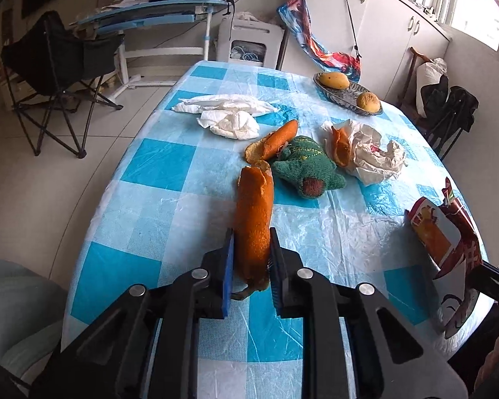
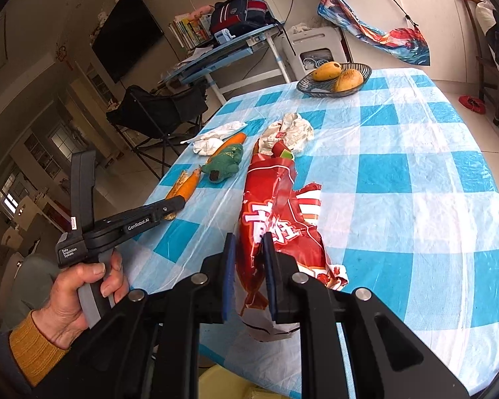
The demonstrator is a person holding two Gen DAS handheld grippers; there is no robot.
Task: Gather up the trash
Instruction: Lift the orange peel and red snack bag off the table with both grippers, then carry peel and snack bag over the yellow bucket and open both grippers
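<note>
Now our left gripper (image 1: 251, 244) pinches an orange peel (image 1: 253, 219) low in the frame's centre, above the table (image 1: 156, 179). Our right gripper (image 2: 249, 249) clamps a red snack bag (image 2: 276, 226) at centre, trailing over the table edge.

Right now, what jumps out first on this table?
The two held items: the left gripper is clamped on a long orange peel, the right gripper on a red snack bag. Behind them on the blue checked tablecloth lie a green plush toy and crumpled tissues.
</note>
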